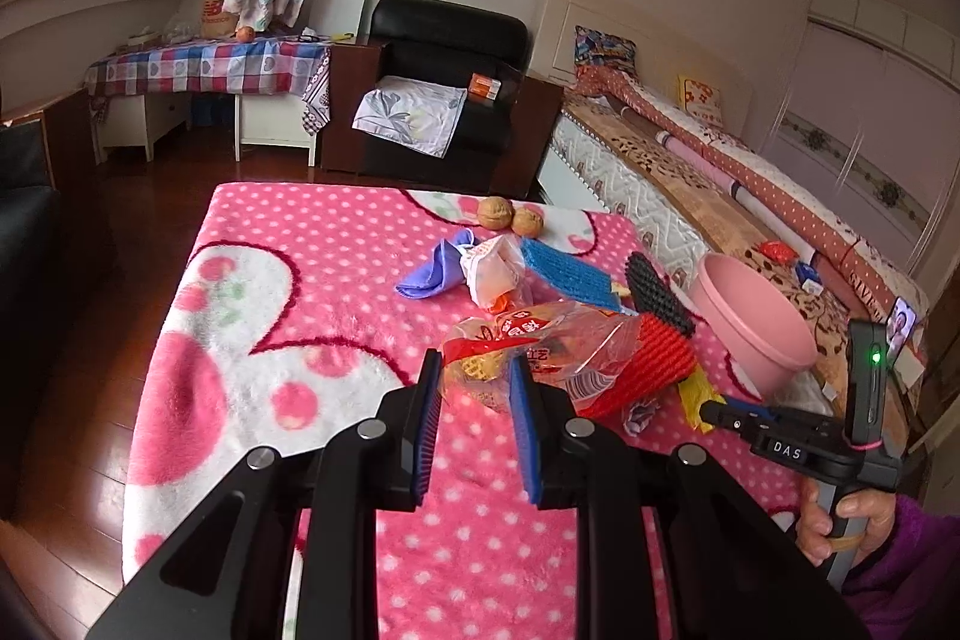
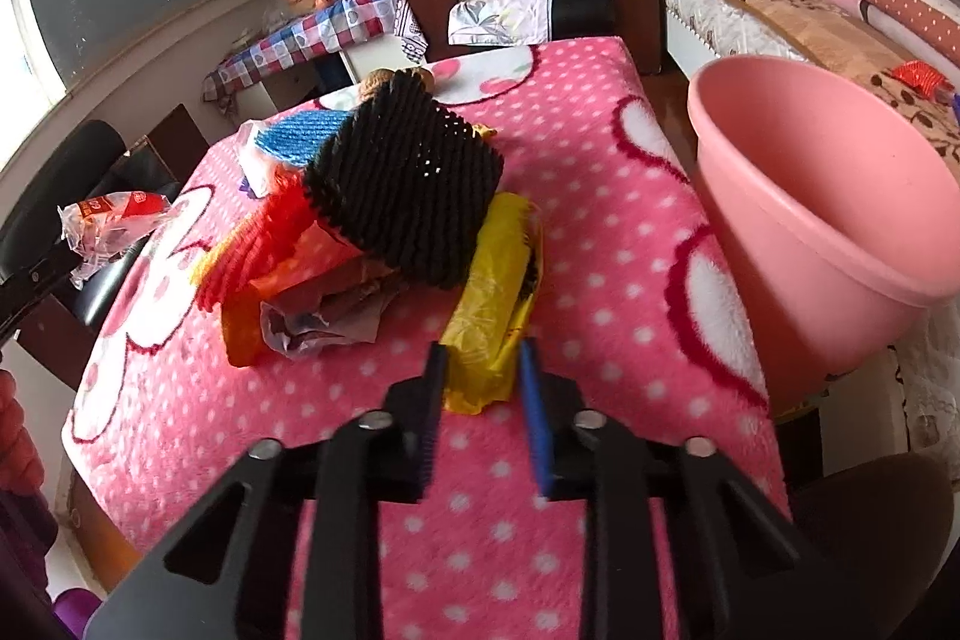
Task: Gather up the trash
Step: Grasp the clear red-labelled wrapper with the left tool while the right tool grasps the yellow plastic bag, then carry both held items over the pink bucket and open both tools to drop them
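Note:
My left gripper (image 1: 474,370) is shut on a clear plastic bag with red print (image 1: 540,346) and holds it above the pink dotted blanket (image 1: 288,292); the lifted bag also shows in the right wrist view (image 2: 114,220). My right gripper (image 2: 483,370) is open, its fingers on either side of the end of a yellow wrapper (image 2: 498,298) that lies on the blanket. A pink plastic basin (image 2: 840,196) stands at the table's right edge. An orange wrapper with crumpled grey plastic (image 2: 300,304) lies under the black, red and blue knitted pieces (image 2: 408,184).
A purple wrapper (image 1: 435,271), a white crumpled bag (image 1: 495,268) and two walnuts (image 1: 510,217) lie farther back on the blanket. A bed (image 1: 750,196) runs along the right, a black armchair (image 1: 444,88) stands behind the table.

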The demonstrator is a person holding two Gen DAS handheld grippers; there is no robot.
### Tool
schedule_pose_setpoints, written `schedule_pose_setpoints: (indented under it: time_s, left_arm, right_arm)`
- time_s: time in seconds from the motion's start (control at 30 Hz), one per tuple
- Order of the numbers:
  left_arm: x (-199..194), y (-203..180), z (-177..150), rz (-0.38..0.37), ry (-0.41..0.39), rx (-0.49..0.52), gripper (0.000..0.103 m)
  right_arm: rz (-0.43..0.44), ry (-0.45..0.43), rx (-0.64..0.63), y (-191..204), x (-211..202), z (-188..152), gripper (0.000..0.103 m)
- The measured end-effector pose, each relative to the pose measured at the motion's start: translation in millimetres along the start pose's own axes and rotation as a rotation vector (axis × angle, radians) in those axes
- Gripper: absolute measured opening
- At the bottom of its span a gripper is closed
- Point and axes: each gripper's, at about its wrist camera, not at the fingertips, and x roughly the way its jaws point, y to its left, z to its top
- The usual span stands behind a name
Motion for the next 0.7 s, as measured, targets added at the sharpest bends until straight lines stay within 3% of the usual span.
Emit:
schedule_pose_setpoints:
  time_s: [0.17,0.7]
  left_arm:
    - [-4.6,-8.7,4.8,-0.02,-0.018,0.01,0.021]
    - [7.3,-66.4,29.5,-0.138,-0.053,0.057,0.021]
  right_arm:
    - [0.005,-0.031,0.003,-3.7,-11.7,-1.8,0.011]
    - [-0.037,-0.198,0.059,-32.5,-61.6,13.5,0.01]
